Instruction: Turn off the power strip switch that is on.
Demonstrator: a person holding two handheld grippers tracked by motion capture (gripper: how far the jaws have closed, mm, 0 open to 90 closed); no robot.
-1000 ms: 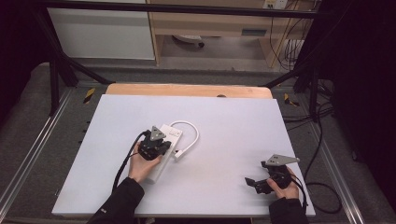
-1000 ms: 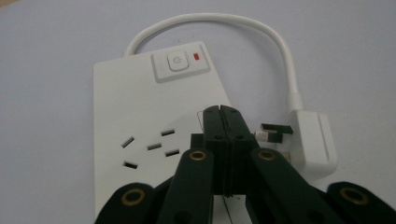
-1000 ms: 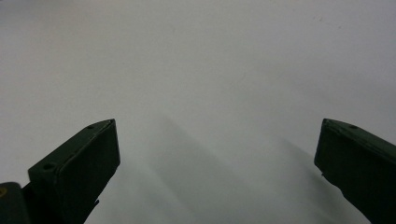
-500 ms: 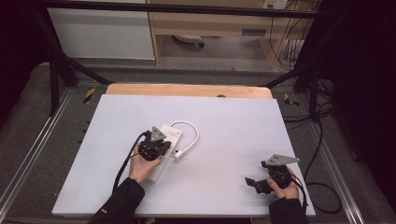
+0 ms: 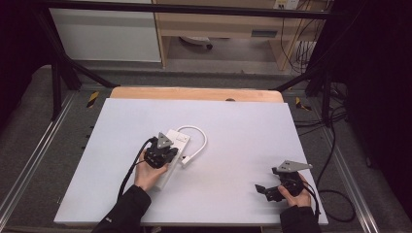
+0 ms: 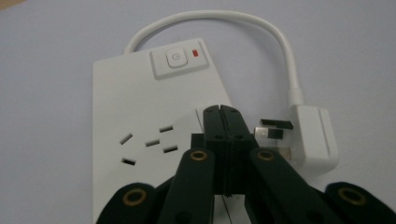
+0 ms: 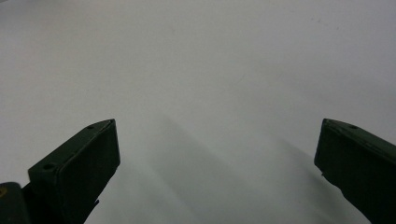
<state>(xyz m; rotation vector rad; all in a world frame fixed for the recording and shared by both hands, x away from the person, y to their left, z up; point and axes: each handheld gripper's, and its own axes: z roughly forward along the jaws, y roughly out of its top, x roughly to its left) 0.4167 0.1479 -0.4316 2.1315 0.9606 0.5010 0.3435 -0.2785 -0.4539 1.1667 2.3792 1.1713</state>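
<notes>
Black jaws, brass rivets, dark sleeves

Power strip [image 6: 140, 116], white, on the table: one power symbol (circle with a stroke) on the square button [image 6: 176, 58] at its far end; small red indicator [image 6: 195, 53] just right of it. No readable words, brands or numbers anywhere.

- A pale surface [image 5: 252, 126] sits in the middle, its wooden edge [image 5: 194, 93] at twelve o'clock.
- Grey floor [image 5: 29, 131] surrounds it.
- A wooden shelf unit [image 5: 218, 24] stands beyond, at twelve o'clock.
</notes>
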